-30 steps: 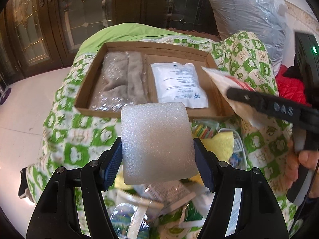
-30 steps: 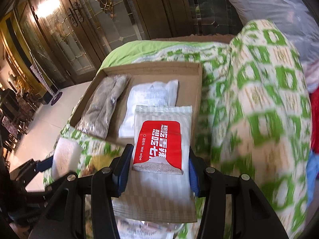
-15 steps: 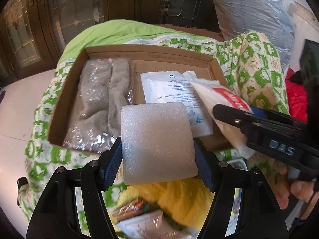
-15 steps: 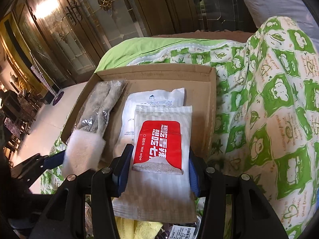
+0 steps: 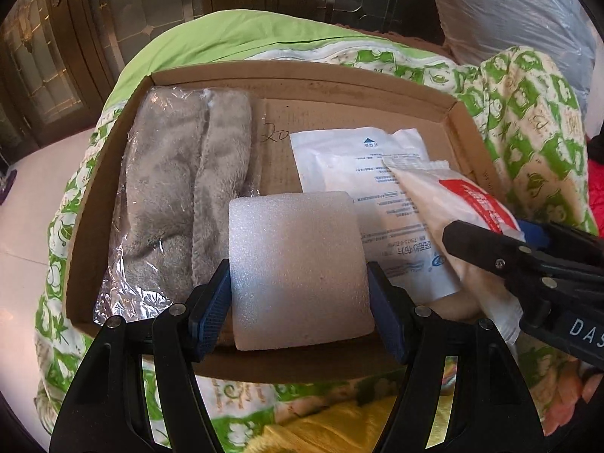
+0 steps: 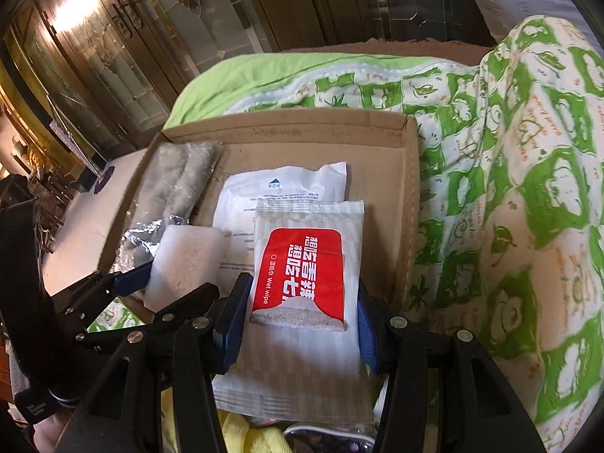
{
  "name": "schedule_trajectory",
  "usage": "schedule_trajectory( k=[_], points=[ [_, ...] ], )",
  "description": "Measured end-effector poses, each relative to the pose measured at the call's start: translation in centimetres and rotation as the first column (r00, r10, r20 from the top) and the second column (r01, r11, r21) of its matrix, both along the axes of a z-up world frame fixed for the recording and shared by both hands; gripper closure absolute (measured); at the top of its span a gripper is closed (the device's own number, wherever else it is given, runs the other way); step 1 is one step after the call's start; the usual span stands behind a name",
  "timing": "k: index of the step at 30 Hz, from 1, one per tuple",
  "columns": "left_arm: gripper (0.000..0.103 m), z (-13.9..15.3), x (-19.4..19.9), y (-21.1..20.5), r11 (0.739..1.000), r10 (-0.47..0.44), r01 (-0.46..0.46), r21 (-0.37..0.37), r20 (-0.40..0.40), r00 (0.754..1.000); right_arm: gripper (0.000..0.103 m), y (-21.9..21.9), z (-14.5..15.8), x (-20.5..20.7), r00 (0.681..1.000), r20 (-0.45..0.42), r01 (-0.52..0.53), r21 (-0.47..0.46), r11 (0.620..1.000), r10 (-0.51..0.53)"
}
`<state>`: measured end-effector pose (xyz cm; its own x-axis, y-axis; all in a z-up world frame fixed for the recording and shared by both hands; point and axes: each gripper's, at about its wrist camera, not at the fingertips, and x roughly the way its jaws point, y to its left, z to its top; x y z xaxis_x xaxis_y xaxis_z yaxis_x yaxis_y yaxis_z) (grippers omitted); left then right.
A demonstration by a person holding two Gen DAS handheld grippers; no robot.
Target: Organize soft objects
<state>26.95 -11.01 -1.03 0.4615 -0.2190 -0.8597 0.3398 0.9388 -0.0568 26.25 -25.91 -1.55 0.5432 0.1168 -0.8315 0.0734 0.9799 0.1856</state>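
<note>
the left gripper (image 5: pixel 298 294) pinches a white foam block (image 5: pixel 298 268) by its two side edges, the blue pads pressed flat against it. the right gripper (image 6: pixel 302 321) is clamped on a wet wipe pack (image 6: pixel 305 264), striped white with a red label, held by its long edges.

a second ago both grippers hung short of the cardboard tray (image 5: pixel 302 79), with loose clutter showing under them; now both loads sit over the tray's near half, the foam block above the gap between the two things already inside, the wet wipe pack over the right part. both have come forward and lower, with the grips unchanged. this probably means the carry is nearly over and the release into the tray is the step at hand.

inside the tray a grey fleece bundle (image 5: pixel 177 204) in clear film lies along the left side, and a flat white pouch (image 5: pixel 362 173) with small print lies to the right of it, partly under the wet wipe pack in the left wrist view. the tray rests on a green and white quilt (image 6: pixel 509 188).

the foam block looks fine-celled, pale and slightly bowed between the pads, so it likely gives a little under pressure. the wet wipe pack looks limp and crinkled at its sealed ends.
</note>
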Motion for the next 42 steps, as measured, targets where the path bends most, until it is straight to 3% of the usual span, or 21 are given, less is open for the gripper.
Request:
schedule_trajectory(
  k=[17,24,35,42],
  points=[
    [0.034,0.0,-0.3,-0.3,1.0,-0.007,0.007,0.006,0.028,1.0,0.052,0.0,-0.2,-0.1,1.0,0.015,0.013,-0.047,0.999,-0.013],
    [0.032,0.1,-0.6,-0.5,0.999,-0.017,0.016,0.031,0.038,0.999,0.038,0.3,0.3,-0.3,0.999,0.046,0.015,-0.055,0.998,-0.012],
    [0.032,1.2,-1.7,-0.9,0.999,-0.02,0.017,0.037,0.076,0.997,0.035,0.2,2.1,-1.3,0.99,0.141,0.034,-0.062,0.997,-0.025],
    [0.032,2.0,-2.8,-0.6,0.999,-0.019,0.014,0.046,0.098,0.995,0.033,-0.4,2.2,-2.0,0.988,0.149,0.057,-0.038,0.998,-0.051]
  ],
)
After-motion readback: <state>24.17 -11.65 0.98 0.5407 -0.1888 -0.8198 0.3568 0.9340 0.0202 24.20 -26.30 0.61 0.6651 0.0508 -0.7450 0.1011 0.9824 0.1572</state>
